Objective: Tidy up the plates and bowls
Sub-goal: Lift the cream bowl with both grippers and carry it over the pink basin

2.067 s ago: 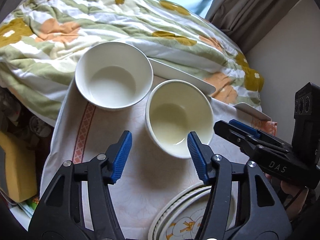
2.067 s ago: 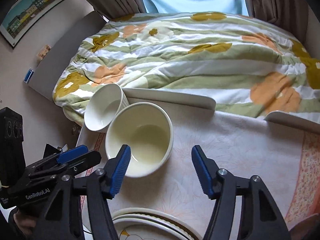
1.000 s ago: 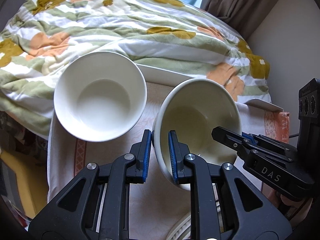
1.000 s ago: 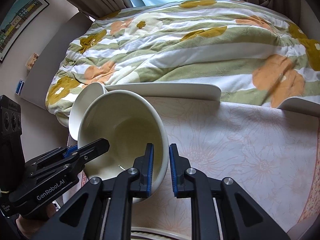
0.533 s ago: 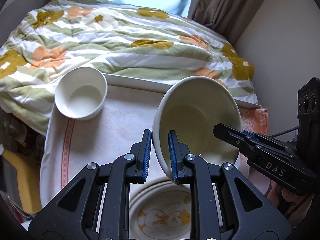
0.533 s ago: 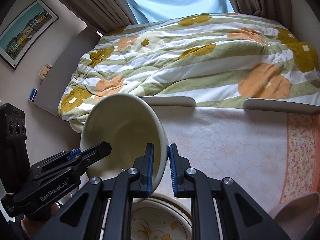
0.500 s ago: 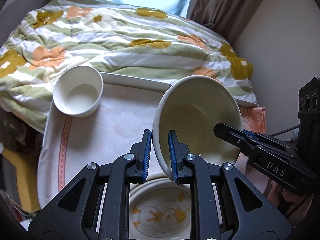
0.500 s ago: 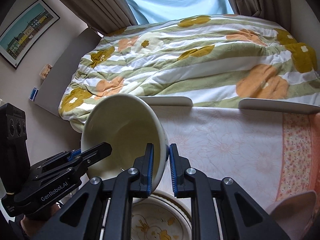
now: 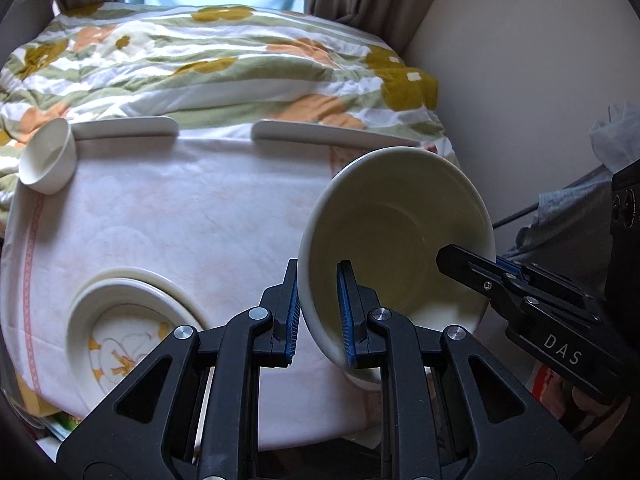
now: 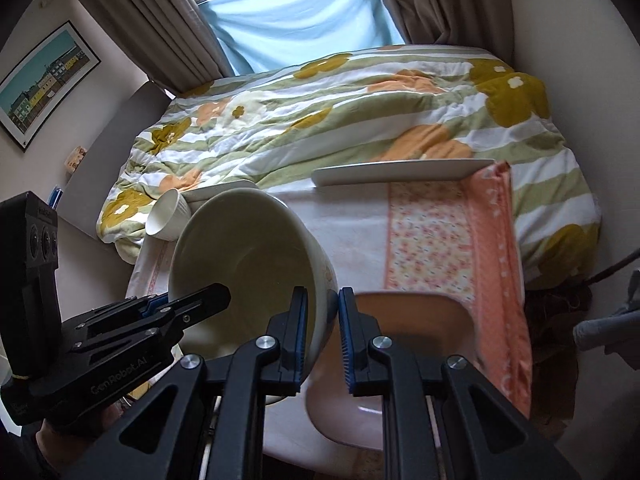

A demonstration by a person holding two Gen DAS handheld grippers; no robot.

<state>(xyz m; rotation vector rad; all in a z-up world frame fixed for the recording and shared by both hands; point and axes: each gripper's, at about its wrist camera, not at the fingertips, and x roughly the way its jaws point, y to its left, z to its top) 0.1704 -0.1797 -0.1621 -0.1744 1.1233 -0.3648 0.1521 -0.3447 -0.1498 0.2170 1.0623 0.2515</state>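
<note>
The tabletop [image 9: 168, 216] is partly hidden by the grippers, and the plates [image 9: 120, 320] are cut off behind the left gripper [image 9: 318, 312]. The bowl [image 9: 396, 236] is held tilted above the tabletop's right side, its rim pinched from opposite sides: both the left fingers [image 9: 346, 312] and the right gripper [image 10: 322, 336] are clamped nearly closed on it. A small bowl [image 9: 46, 166] sits at the far-left corner.

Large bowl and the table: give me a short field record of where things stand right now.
large bowl: lifted off the table, tilted, held by both grippers
left gripper: shut on the bowl's rim
right gripper: shut on the opposite rim
small bowl: far left corner of the table
plates: stacked at the near left edge, top one has a yellow picture
tablecloth: pale floral
</note>
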